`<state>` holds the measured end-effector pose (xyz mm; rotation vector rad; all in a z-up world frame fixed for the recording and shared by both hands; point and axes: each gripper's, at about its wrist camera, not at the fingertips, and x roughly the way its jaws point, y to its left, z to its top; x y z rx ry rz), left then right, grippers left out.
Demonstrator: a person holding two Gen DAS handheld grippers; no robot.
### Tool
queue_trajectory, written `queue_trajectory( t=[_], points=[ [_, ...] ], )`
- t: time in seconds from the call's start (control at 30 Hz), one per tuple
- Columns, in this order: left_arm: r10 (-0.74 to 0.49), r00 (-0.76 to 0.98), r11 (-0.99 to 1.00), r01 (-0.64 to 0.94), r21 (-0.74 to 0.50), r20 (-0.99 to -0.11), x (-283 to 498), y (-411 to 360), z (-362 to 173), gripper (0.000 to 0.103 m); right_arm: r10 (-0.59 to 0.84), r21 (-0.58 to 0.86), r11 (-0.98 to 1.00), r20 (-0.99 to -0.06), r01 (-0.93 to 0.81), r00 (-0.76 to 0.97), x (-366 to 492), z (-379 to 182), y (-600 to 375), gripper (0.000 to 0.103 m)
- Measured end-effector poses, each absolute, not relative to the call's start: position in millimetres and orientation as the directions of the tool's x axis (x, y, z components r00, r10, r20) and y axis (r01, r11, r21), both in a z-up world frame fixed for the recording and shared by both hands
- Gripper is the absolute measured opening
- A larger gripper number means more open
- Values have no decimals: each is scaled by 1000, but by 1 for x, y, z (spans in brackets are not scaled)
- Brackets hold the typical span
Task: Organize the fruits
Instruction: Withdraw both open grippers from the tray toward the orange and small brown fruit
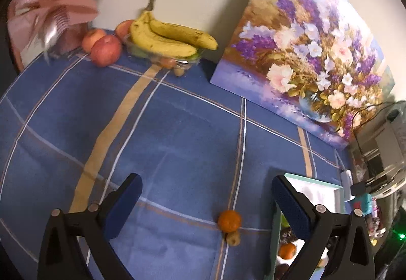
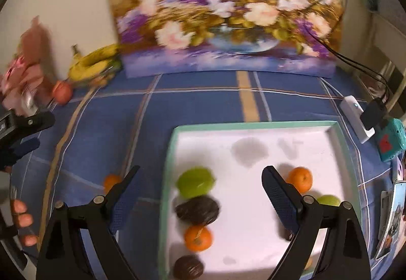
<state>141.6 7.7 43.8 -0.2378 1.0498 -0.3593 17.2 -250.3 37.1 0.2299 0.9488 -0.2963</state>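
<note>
Flower painting [image 1: 304, 62] leans on wall behind blue checked tabletop [image 1: 165, 133]; bananas [image 1: 167, 36] on clear dish with apples [image 1: 105, 50] beside, far corner. Loose orange [image 1: 229, 221] on cloth beside tray [image 2: 253, 125]. Tray holds green fruit [image 2: 195, 182], oranges, dark fruits. Left tool [image 1: 203, 206] angled down, jaws wide, empty. Right tool [image 2: 200, 197] over tray, jaws wide, empty.

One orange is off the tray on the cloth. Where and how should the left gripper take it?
Grip the orange across its round middle, coming from above with the open left gripper. A small yellowish fruit touches its near side, so set the pads on the free left and right flanks.
</note>
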Motion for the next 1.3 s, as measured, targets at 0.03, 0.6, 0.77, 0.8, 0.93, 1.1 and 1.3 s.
queue_trajectory(
  t=[0.03,0.6,0.77,0.8,0.93,1.1,1.3],
  points=[
    [-408,455,912,179,-368,-791,136,12,45,103,-134,65,942,-825,329,549,17,40,-243,93],
    [-340,446,937,231,-261,-828,112,9,29,103,-43,158,950,-789,270,612,11,52,-215,93],
    [-336,429,939,227,-260,-838,113,9,24,103,-17,161,957,-796,240,605,17,44,-208,93],
    [-342,421,936,231,-265,-840,113,7,23,103,-16,158,960,-796,233,605,18,44,-206,92],
    [-340,412,935,245,-256,-845,112,1,20,103,-2,163,963,-796,217,605,19,43,-202,72],
    [-323,377,941,225,-253,-868,116,-1,6,103,26,178,964,-804,198,594,22,36,-198,63],
    [-324,324,943,188,-276,-889,124,1,-14,103,67,197,964,-829,179,555,27,19,-190,61]
  ],
)
